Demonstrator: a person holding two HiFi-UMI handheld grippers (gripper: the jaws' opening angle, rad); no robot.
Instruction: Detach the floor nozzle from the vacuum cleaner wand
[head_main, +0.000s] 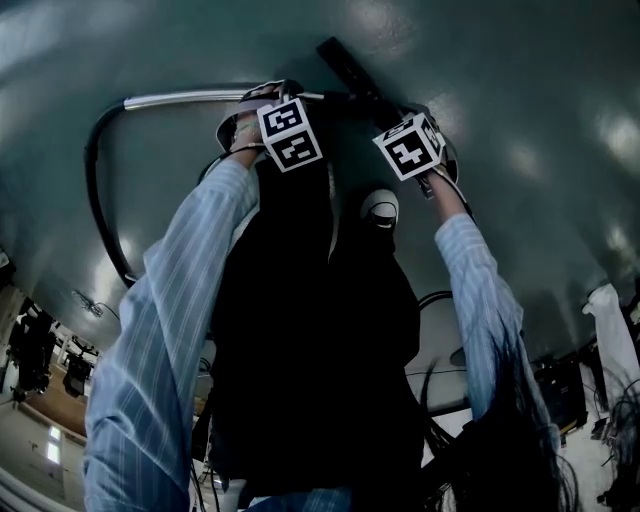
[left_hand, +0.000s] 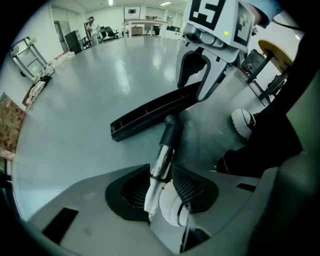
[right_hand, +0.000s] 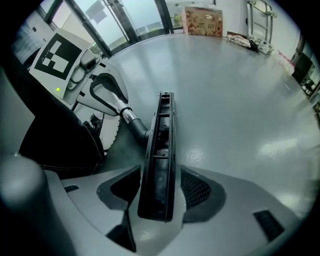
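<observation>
Left gripper: released; jaws spread either side of the chrome wand, pads not pressing.
Right gripper: released; straddling one end of the floor nozzle, a gap on each side.
Joint: dark neck just beyond the left jaws, still seated in the nozzle.
Step, judged: clamp both firmly; steady the wand; draw the nozzle straight off along the wand's line, no levering from its end.
Writing: square markers on the marker cubes only; print on the cardboard box far beyond the right jaws, too small to read; no brand seen.
</observation>
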